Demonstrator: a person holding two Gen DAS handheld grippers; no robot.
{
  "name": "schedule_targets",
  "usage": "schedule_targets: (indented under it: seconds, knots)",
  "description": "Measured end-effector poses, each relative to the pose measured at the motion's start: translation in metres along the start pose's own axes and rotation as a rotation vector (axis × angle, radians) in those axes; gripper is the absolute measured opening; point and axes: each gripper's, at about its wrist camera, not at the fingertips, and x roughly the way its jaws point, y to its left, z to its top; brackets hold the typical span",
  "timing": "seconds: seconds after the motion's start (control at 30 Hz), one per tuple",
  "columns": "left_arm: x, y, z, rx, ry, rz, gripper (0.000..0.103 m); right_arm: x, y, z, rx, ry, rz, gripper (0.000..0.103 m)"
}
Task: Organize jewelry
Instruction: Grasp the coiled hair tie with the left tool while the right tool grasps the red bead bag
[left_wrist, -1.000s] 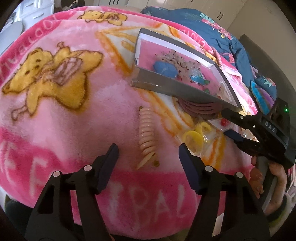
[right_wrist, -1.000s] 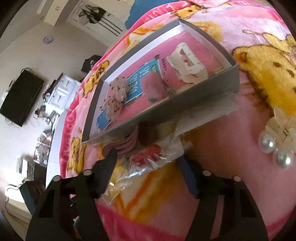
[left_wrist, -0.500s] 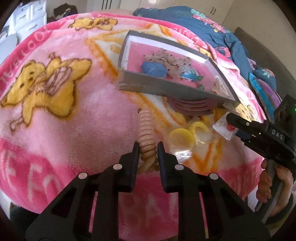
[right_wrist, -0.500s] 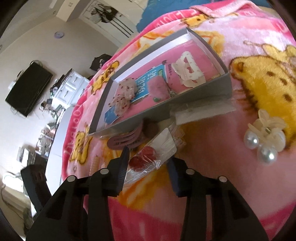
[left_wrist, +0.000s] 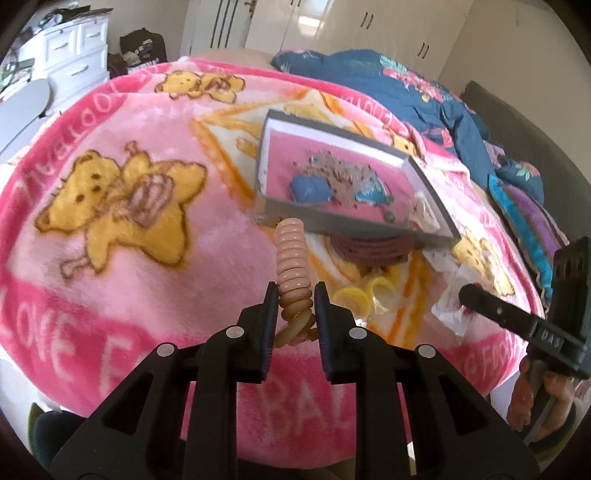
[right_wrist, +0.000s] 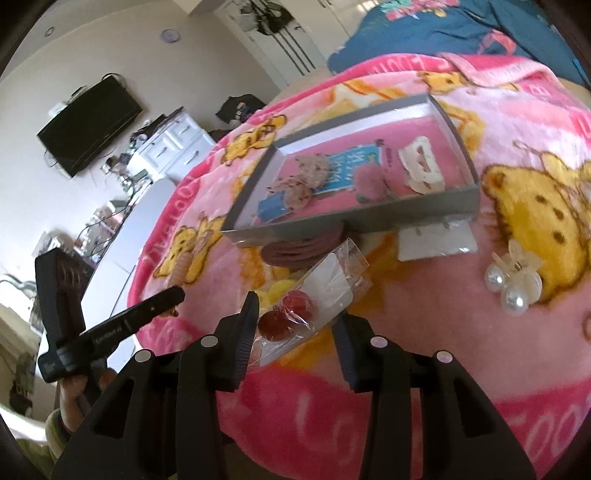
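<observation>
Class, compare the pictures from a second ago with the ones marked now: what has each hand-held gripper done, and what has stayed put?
The left hand-held gripper closed on the peach spiral hair tie and lifted its near end. The right hand-held gripper closed on the clear packet of red earrings and raised it off the blanket. The grey tray, the pearl clip and the yellow rings stayed where they were.

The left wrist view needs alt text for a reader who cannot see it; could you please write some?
The left gripper is clamped on a peach-coloured spiral coil hair tie above a pink fleece blanket with yellow bear prints. Beyond it lies an open grey cardboard box of hair accessories. At the right edge, the right gripper holds a clear plastic packet.
</observation>
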Motion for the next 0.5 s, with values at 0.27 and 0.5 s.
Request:
schedule_targets:
  seconds: [0.27, 0.5]
  knots:
    - [-0.017, 0.006, 0.017, -0.021, -0.061, 0.014, 0.013, -0.001, 0.025, 0.017, -0.081, -0.03, 0.023, 0.038]
    - [-0.023, 0.004, 0.035, -0.023, -0.101, 0.014, 0.013, -0.004, 0.038, 0.034, -0.116, -0.073, 0.031, 0.038]
